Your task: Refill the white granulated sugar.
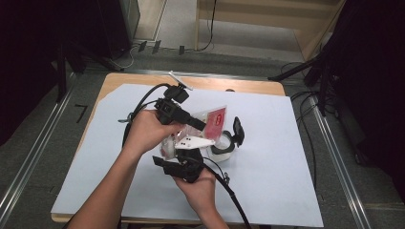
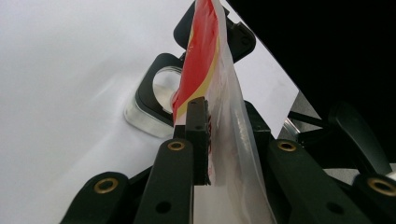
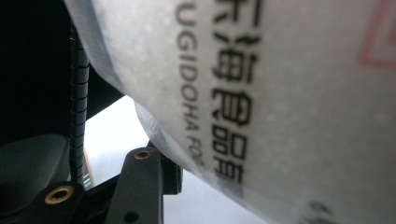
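Open jar (image 1: 224, 142) just beside bag (image 1: 213, 119)

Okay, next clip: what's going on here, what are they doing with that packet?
A person at a table holds a clear plastic packet with a red label between two handheld grippers. The left gripper is clamped on the packet's edge, holding it up above the white table cover. The right gripper is pressed close against the packet; its grip can't be judged. An open container with a black hinged lid sits just beyond.
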`<move>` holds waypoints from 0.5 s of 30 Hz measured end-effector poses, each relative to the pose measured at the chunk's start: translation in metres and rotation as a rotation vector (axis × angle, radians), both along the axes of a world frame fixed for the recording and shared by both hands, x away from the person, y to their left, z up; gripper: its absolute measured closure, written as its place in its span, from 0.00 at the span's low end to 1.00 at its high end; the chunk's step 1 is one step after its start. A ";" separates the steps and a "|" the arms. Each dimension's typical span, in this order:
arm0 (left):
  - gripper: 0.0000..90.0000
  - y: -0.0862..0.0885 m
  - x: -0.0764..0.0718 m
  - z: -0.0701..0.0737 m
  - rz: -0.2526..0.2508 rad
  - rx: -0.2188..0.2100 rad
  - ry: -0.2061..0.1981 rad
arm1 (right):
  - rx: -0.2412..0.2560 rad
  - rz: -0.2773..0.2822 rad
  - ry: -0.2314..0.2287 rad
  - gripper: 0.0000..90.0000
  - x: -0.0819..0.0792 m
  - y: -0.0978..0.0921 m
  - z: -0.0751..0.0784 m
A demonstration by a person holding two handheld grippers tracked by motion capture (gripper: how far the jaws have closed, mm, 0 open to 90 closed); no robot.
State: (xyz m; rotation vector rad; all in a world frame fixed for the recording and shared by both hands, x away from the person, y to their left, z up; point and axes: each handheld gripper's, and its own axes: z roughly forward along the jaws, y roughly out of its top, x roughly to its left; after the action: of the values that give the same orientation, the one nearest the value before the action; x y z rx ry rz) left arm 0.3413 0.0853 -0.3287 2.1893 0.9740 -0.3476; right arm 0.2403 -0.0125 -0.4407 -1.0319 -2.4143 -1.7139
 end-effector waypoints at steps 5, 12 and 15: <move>0.87 0.000 0.000 0.000 -0.001 0.002 -0.004 | -0.003 -0.001 0.000 0.69 0.000 0.000 0.000; 0.87 -0.001 0.000 0.000 0.000 -0.001 -0.004 | -0.003 -0.004 -0.001 0.69 0.000 0.000 0.000; 0.87 -0.001 0.000 0.000 -0.002 0.001 -0.003 | -0.002 -0.003 0.000 0.69 0.000 0.000 0.000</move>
State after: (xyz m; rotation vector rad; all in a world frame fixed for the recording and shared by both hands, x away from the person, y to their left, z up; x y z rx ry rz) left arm 0.3409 0.0846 -0.3287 2.1916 0.9710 -0.3449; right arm 0.2400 -0.0127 -0.4406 -1.0365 -2.4160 -1.7134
